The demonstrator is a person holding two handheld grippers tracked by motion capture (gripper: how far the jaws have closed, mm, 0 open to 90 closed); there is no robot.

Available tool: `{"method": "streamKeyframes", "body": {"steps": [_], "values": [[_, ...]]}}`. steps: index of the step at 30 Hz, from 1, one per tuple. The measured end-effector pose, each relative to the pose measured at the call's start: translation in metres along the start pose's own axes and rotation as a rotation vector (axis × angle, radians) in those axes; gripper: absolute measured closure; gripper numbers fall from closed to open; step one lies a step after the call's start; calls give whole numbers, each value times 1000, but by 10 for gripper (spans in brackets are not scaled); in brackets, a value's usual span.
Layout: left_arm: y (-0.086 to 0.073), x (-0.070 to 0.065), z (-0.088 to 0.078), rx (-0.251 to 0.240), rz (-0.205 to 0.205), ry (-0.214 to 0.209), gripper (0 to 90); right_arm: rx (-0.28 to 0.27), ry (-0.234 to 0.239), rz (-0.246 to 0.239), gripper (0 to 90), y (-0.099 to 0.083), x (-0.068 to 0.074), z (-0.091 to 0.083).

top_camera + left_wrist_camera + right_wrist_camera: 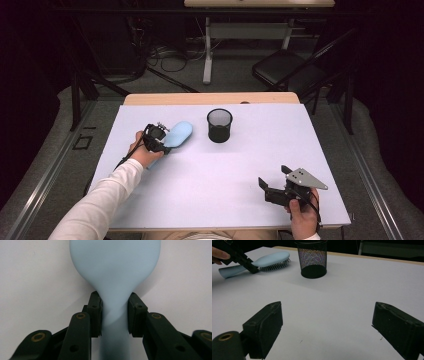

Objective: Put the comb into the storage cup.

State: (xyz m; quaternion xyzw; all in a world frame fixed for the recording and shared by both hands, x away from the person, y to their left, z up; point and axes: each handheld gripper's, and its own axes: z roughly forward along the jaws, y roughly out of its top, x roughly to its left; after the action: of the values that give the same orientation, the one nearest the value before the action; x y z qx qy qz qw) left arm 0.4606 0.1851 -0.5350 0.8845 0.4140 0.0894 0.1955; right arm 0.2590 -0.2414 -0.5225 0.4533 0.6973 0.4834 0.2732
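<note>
A light blue hairbrush (180,134) lies bristles-down on the white table top, left of centre. My left gripper (164,144) comes at it from the handle end. In the left gripper view its two black pads (96,315) press on either side of the narrow neck of the brush (115,265), just below the head. In the right gripper view the brush (272,258) and the left gripper (253,270) sit at the far left. My right gripper (272,176) rests near the front right of the table, jaws wide apart with nothing between them (327,327).
A black mesh pen cup (219,125) stands upright right of the brush, near the table's back middle; it also shows in the right gripper view (312,258). The white sheet (225,175) covers the table. A black chair (285,70) and a desk frame stand behind on the floor.
</note>
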Motion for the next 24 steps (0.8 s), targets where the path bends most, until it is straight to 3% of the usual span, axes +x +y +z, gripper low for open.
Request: {"method": "streamKeyframes", "body": {"steps": [16,24], "values": [[0,1,-3,-13,-7,5,693,-2,0,-3,92,0,0,0],[-2,1,-6,-54,-24,0,693,1,1,-1,92,0,0,0]]}}
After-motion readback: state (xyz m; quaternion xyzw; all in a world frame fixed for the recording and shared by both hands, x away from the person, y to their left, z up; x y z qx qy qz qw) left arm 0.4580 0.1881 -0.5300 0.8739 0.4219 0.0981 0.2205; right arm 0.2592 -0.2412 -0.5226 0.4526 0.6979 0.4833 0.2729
